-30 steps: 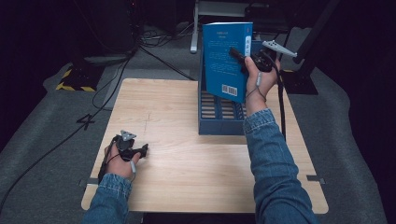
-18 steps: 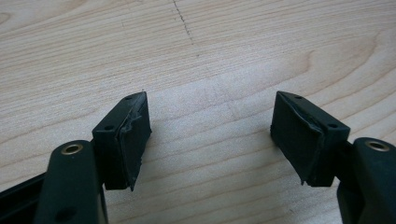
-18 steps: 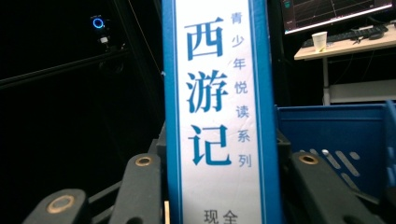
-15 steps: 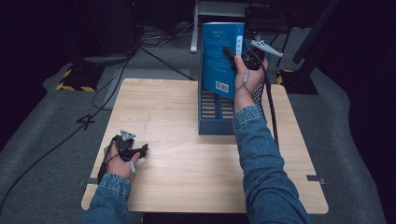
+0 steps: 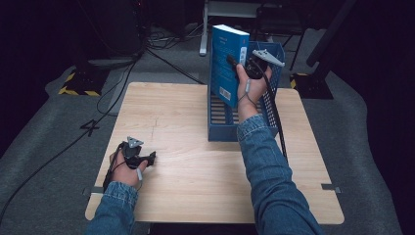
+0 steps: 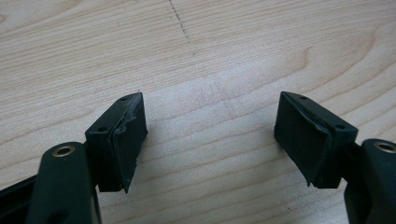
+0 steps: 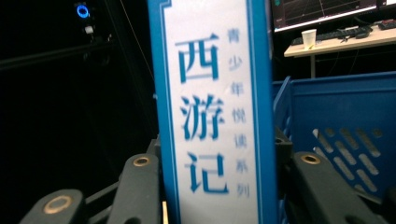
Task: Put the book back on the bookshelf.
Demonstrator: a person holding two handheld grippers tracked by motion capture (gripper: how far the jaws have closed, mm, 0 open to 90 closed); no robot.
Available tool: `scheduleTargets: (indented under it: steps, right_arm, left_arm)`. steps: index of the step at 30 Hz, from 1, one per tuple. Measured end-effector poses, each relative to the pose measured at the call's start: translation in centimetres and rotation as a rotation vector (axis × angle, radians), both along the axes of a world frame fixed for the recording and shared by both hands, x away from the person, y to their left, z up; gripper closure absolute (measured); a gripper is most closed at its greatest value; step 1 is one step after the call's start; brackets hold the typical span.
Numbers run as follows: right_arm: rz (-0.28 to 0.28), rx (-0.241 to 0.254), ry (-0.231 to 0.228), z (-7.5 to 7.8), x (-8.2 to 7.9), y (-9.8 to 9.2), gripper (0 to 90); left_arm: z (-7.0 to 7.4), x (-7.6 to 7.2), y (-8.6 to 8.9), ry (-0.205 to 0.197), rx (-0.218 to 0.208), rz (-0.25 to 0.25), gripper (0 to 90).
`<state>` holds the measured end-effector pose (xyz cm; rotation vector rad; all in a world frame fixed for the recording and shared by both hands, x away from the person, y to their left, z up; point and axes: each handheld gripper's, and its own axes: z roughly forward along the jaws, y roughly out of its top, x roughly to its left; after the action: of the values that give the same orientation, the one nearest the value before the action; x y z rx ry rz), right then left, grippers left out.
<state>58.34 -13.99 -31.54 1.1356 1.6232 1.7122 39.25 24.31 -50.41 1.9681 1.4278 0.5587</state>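
A blue book [image 5: 224, 58] with a white spine and blue characters [image 7: 210, 93] stands upright over the left part of a blue slotted basket [image 5: 222, 132]. My right gripper [image 5: 235, 64] is shut on its spine, one jaw on either side [image 7: 217, 163]. The book's lower end is down among the basket's walls; whether it touches the bottom is hidden. My left gripper [image 5: 150, 157] rests on the wooden table [image 5: 195, 161] at the front left. Its jaws are open with only bare wood between them [image 6: 210, 135].
The basket's blue wall [image 7: 345, 107] rises just right of the book. Cables [image 5: 161, 54] and a stand foot lie on the dark floor behind the table. A desk with a paper cup [image 7: 308, 37] stands far behind.
My right hand has carried the book leftward and downward, into the left part of the basket. The left hand has stayed where it was.
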Motion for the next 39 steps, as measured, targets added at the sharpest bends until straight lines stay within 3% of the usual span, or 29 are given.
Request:
scheduleTargets:
  steps: [7, 12, 17, 26, 29, 31, 34, 39]
  right_arm:
    - [-0.007, -0.07, 0.032, -0.7, -0.2, 1.2, 60.3]
    - [-0.017, -0.092, 0.039, -1.2, -0.3, 2.0, 60.1]
    - [-0.03, -0.165, 0.036, -1.9, -0.2, 3.6, 59.8]
    - [-0.087, -0.203, 0.054, -3.0, -0.3, 5.0, 59.4]
    - [-0.106, -0.233, 0.074, -4.3, -0.4, 5.5, 59.6]
    - [-0.115, -0.228, 0.061, -5.0, -0.4, 5.5, 59.8]
    - [-0.132, -0.26, 0.045, -5.6, -0.4, 5.8, 59.7]
    - [-0.145, -0.264, 0.059, -6.7, -0.4, 6.1, 59.5]
  left_arm:
    - [0.0, 0.0, 0.0, -0.001, 0.002, 0.0, 25.4]
    - [0.0, 0.0, 0.0, 0.0, 0.002, -0.001, 25.4]
    - [0.0, 0.0, 0.0, 0.0, 0.002, -0.001, 25.4]
    - [0.0, 0.0, 0.0, 0.003, 0.001, -0.003, 25.4]
    - [0.0, -0.1, 0.0, 0.0, 0.002, -0.006, 25.3]
    - [0.0, -0.1, 0.0, 0.0, 0.002, -0.006, 25.4]
    - [0.0, -0.1, 0.0, 0.0, 0.003, -0.007, 25.3]
    - [0.0, -0.1, 0.0, -0.001, 0.004, -0.007, 25.3]
